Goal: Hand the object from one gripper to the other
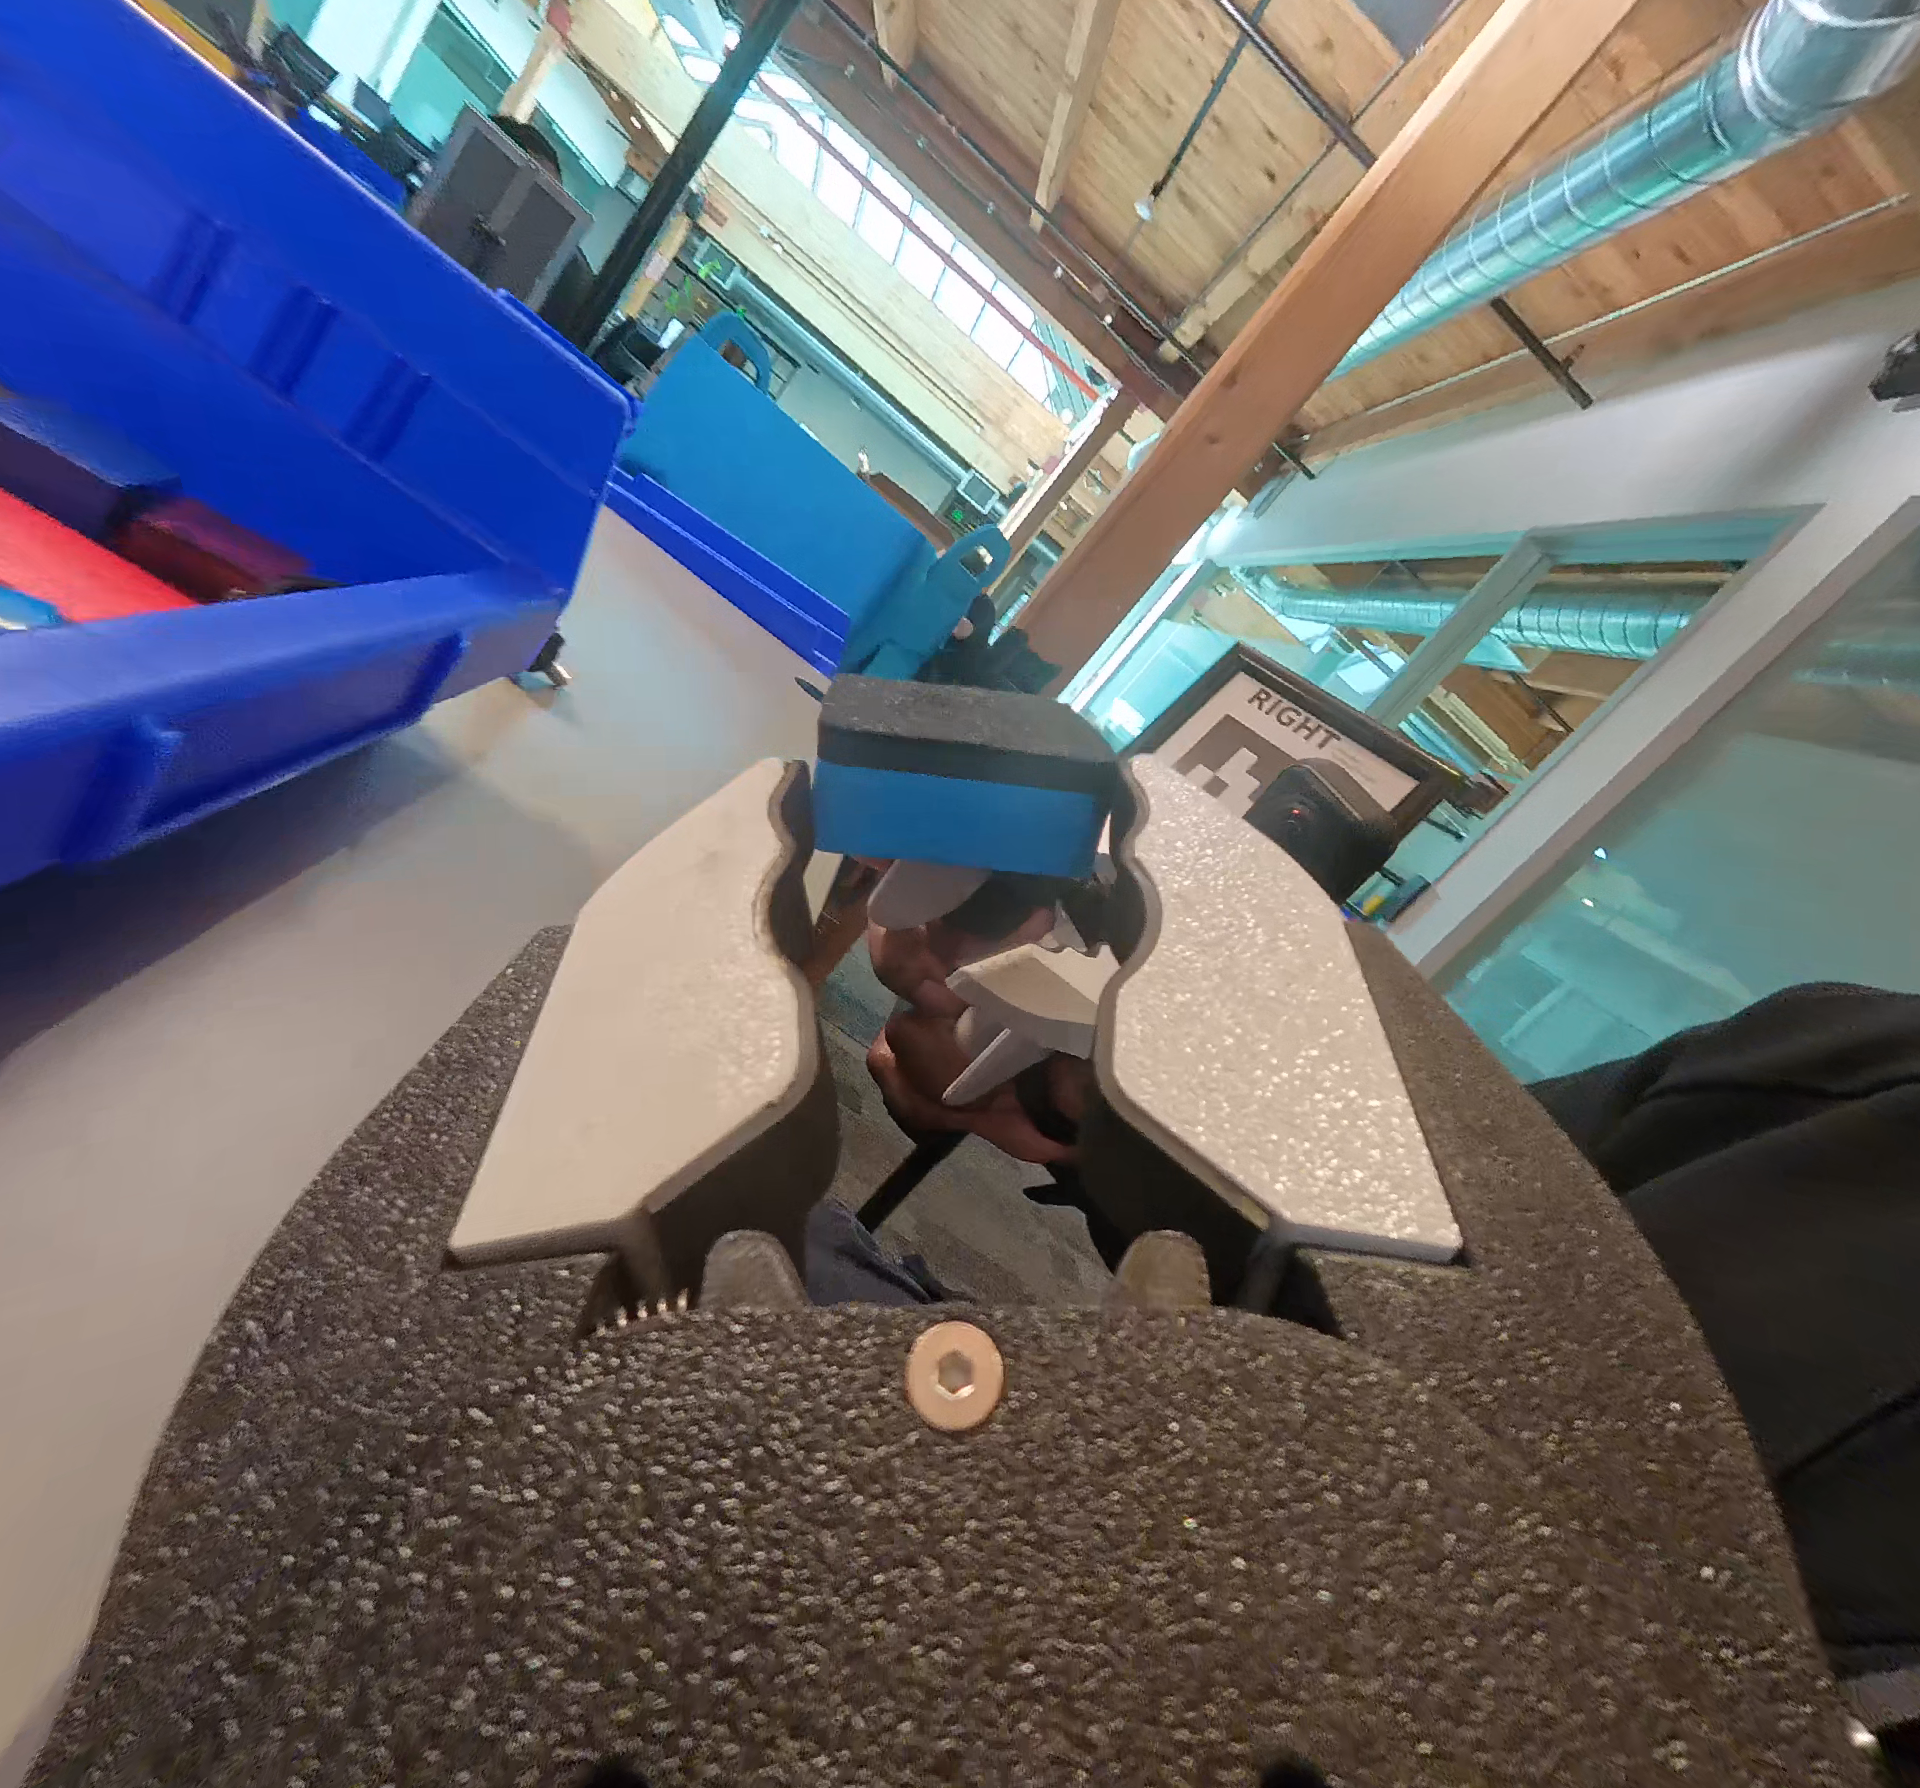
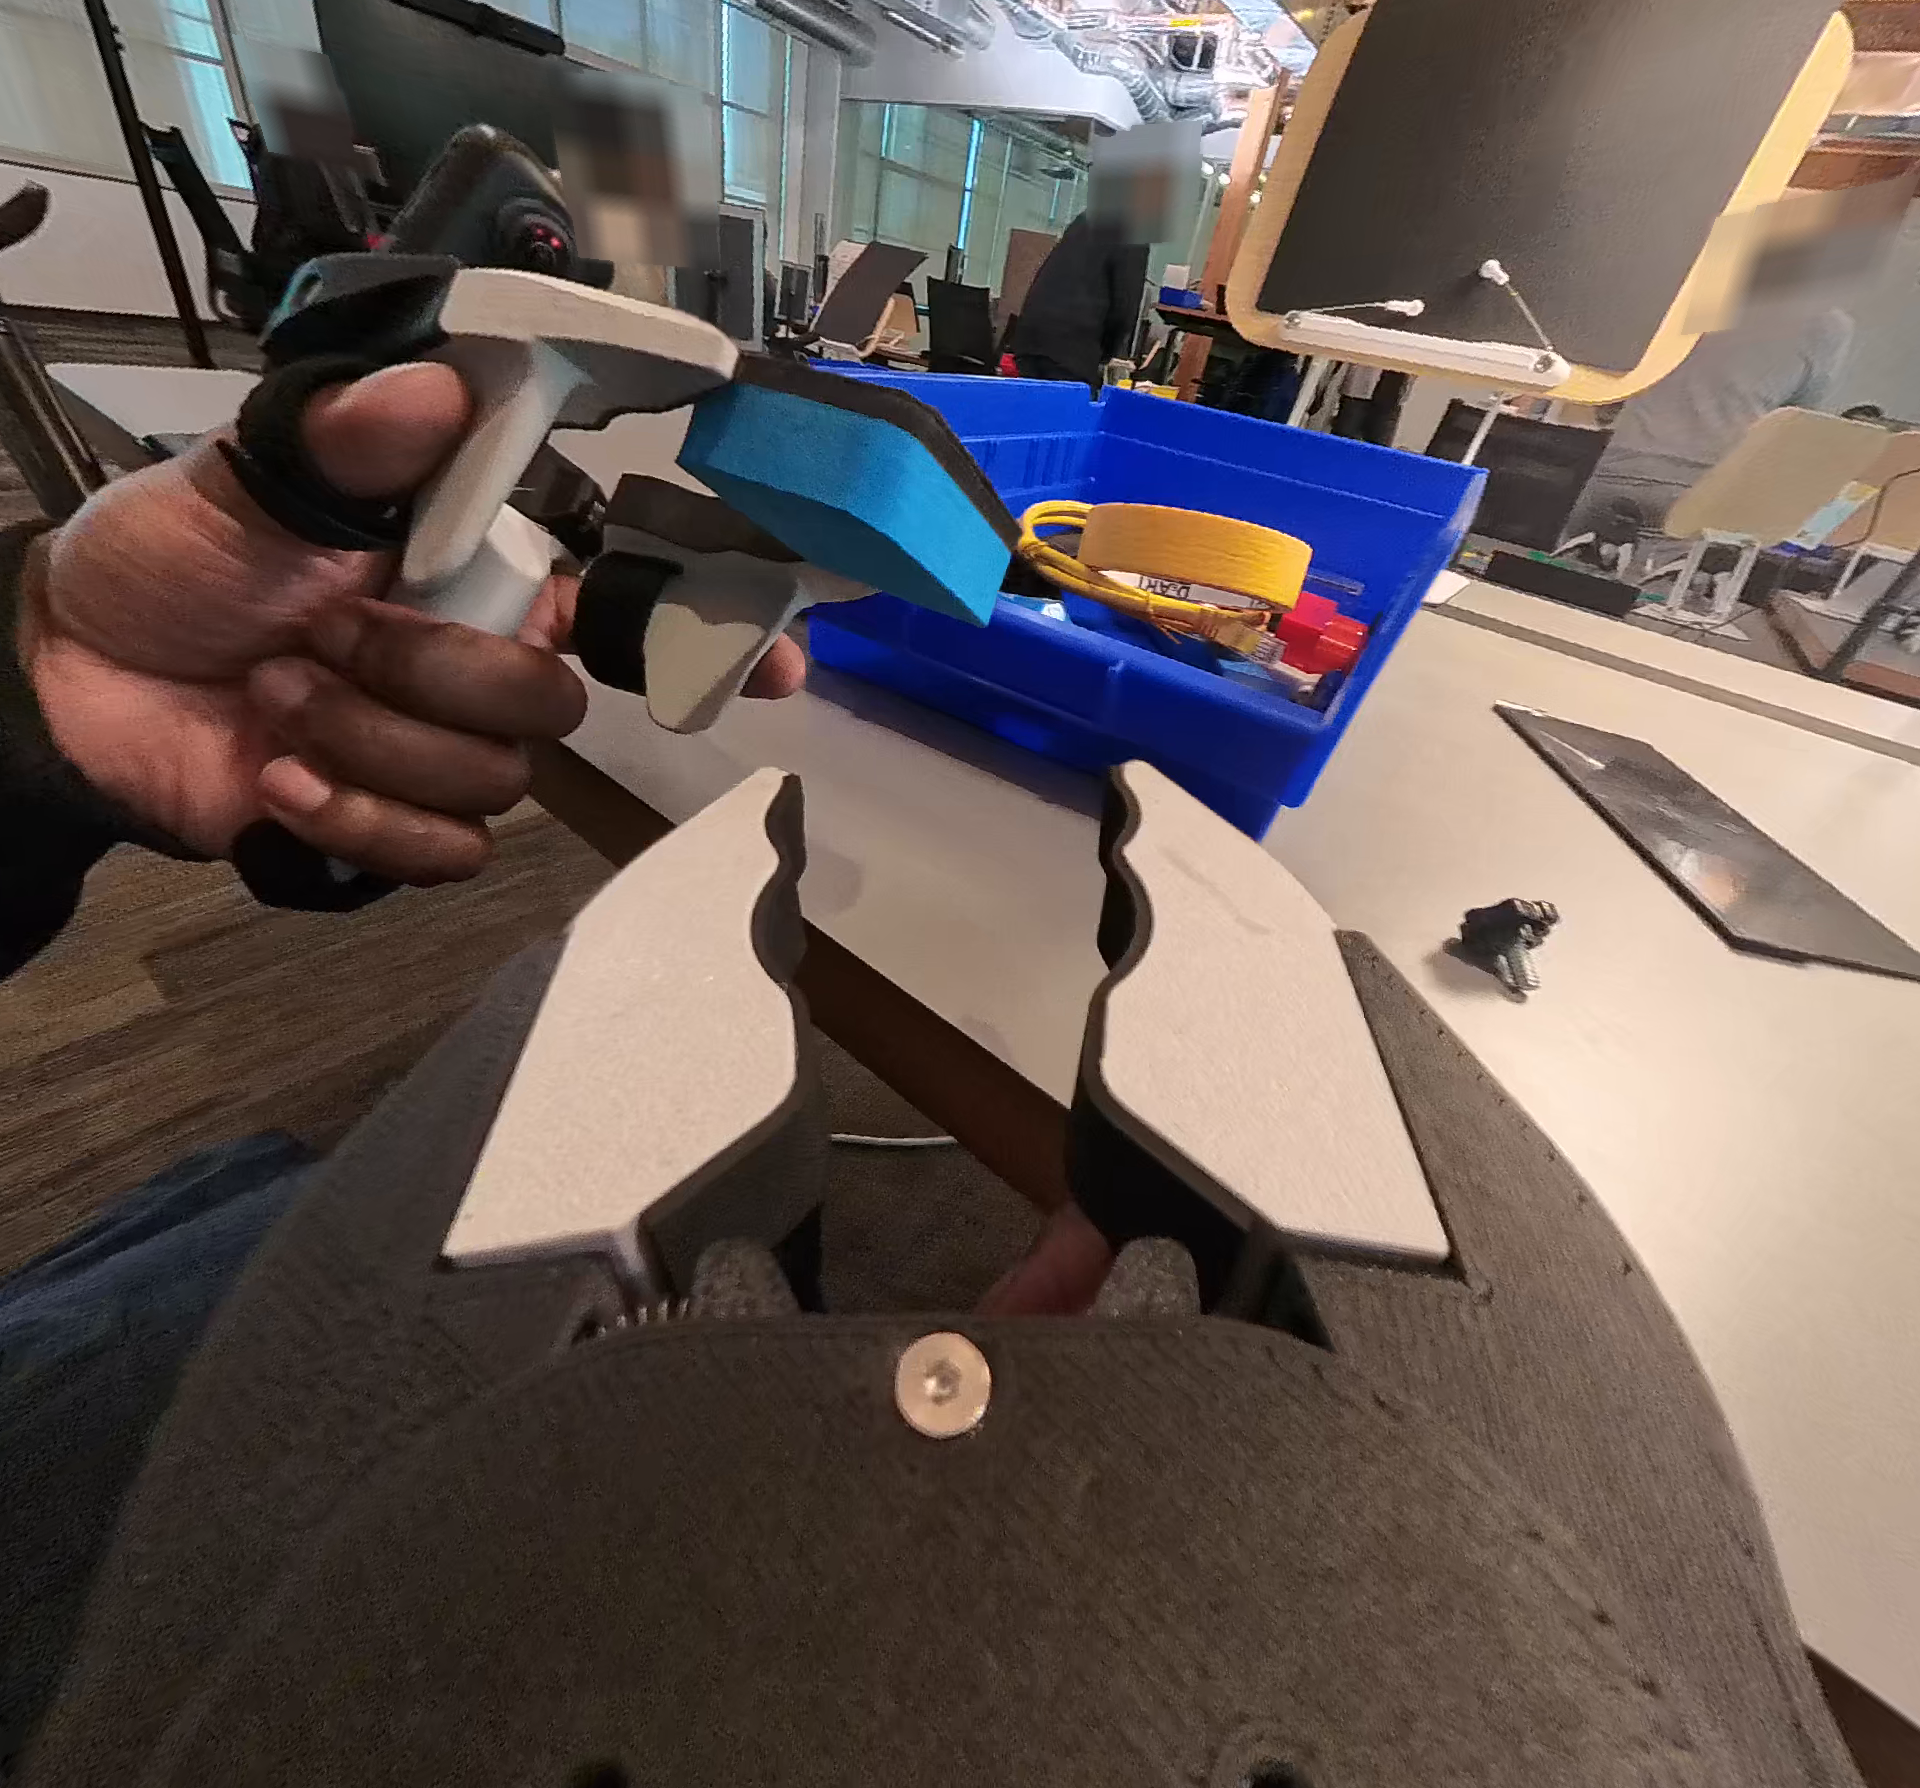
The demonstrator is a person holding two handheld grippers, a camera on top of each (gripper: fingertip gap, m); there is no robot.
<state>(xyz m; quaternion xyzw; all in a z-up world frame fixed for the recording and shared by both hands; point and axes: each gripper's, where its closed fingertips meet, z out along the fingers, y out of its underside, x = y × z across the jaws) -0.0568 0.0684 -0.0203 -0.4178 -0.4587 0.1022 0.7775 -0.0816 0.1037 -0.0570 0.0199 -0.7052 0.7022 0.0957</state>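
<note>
Over grey table point(image 2: 1558, 1063) | left hand-held gripper point(image 1: 961, 803) pinching blue-black foam block point(image 1: 956, 788) | right hand-held gripper point(image 2: 951, 824) spread

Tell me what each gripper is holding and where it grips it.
The left gripper clamps the blue foam block with a black top layer across its two short ends, at its fingertips. The right gripper is open, holding nothing.

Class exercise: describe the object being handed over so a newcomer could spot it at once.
Start at the blue bin on the grey table. In front of it, the left gripper clamps a blue foam block in mid-air. Unlike the bin's yellow tape roll, it is a wedge-like slab with one black face.
</note>
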